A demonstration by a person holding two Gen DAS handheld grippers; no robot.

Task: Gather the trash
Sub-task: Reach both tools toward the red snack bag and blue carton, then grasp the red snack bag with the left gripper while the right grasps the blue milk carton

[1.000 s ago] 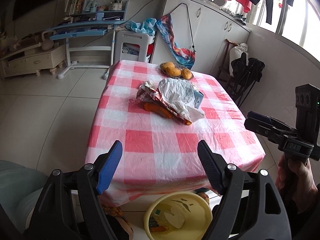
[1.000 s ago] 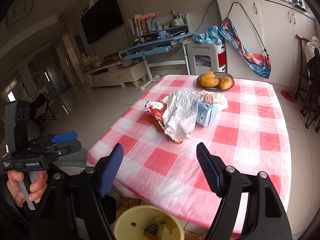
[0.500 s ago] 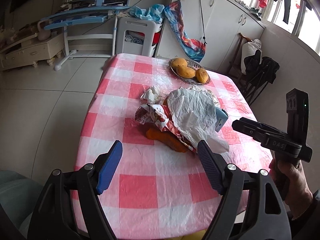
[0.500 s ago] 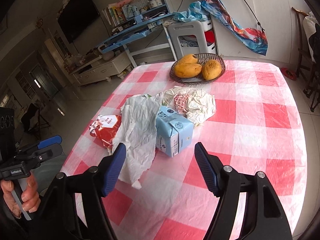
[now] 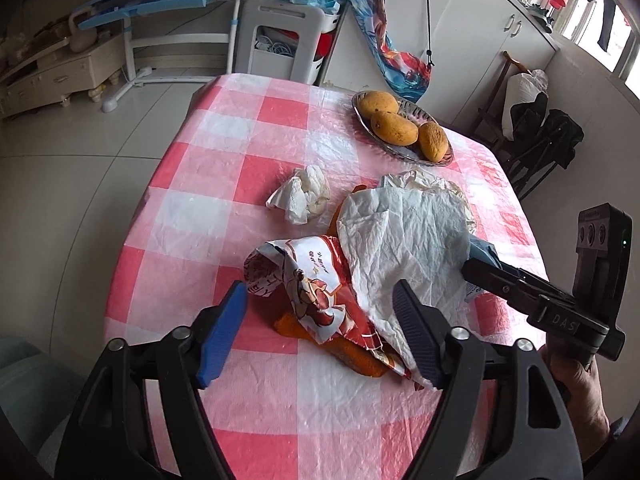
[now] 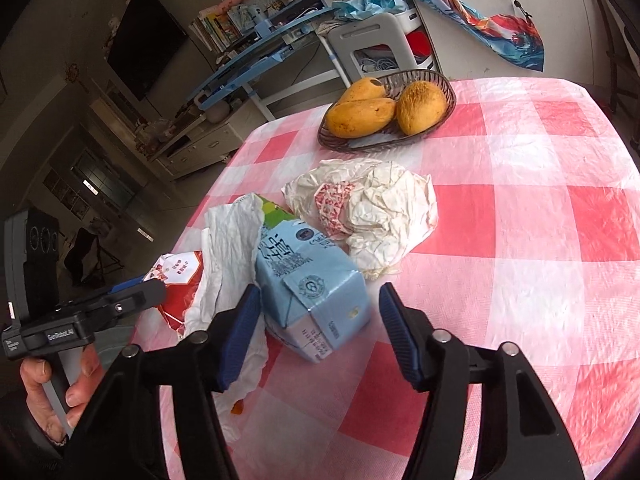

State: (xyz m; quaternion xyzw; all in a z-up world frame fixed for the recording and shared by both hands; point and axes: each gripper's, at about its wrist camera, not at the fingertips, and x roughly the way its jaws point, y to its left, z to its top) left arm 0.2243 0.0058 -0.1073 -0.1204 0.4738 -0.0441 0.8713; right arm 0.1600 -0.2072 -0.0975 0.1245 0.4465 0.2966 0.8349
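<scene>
A pile of trash lies on the red-and-white checked table (image 5: 280,400). In the left wrist view my left gripper (image 5: 320,336) hangs over a red-and-white snack wrapper (image 5: 308,280) and an orange peel (image 5: 352,354). Its jaws are closing with the wrapper between them, and the pads do not press on it. A white paper sheet (image 5: 408,240) covers the pile's right side. In the right wrist view my right gripper (image 6: 320,332) straddles a light blue carton (image 6: 312,288). Its jaws are closing, with a gap left at the right pad (image 6: 396,332).
A crumpled tissue (image 5: 304,196) lies to the left of the pile and a crumpled white wrapper (image 6: 372,212) lies behind the carton. A dish of mangoes (image 6: 388,112) stands at the far end. Beyond the table are a white stool (image 5: 280,40), cabinets and a desk.
Both grippers have come forward and down from the table's near edge to the trash pile. Both pairs of jaws have narrowed. The yellow bin under the table edge has left view.
</scene>
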